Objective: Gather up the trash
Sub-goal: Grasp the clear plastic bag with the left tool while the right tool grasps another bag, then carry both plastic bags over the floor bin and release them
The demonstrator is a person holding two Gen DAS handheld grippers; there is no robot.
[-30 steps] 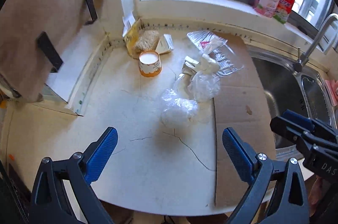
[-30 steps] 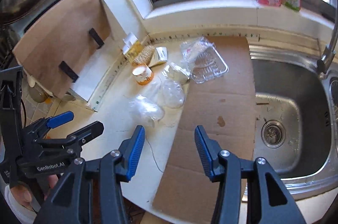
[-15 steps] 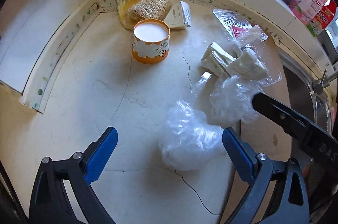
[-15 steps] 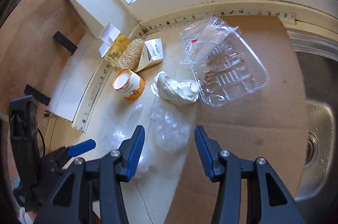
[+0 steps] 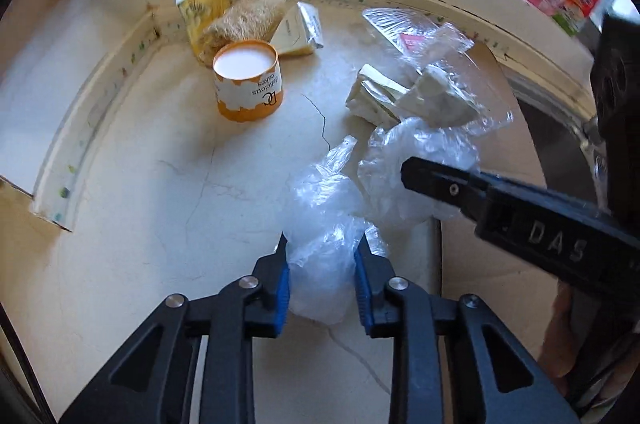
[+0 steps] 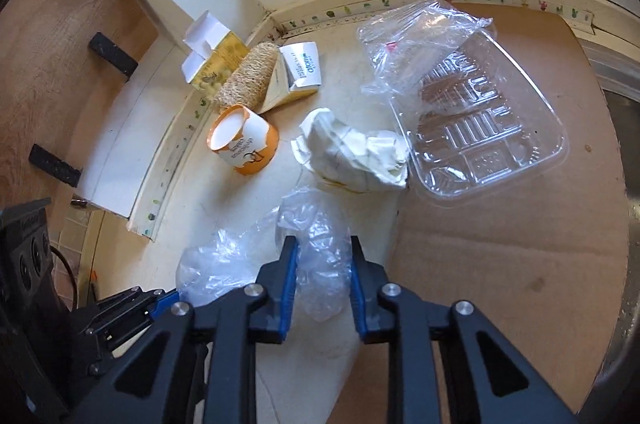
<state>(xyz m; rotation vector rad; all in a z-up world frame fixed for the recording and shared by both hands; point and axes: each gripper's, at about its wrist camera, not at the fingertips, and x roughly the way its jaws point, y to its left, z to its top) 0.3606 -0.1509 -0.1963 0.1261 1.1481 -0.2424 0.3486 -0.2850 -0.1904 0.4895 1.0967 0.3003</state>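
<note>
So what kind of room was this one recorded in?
Most likely a home kitchen: a cracked pale countertop below a window sill, a steel sink at the right edge, and food packaging such as a clear plastic tray and an orange paper cup.

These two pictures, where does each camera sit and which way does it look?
Left wrist view: sits on the left hand-held gripper, looking down along its fingers as the jaws close on a clear plastic bag; the right hand-held gripper crosses the frame.
Right wrist view: sits on the right hand-held gripper, jaws closing on a second clear bag; the left one shows low left.
Both share the orange cup and crumpled paper.
</note>
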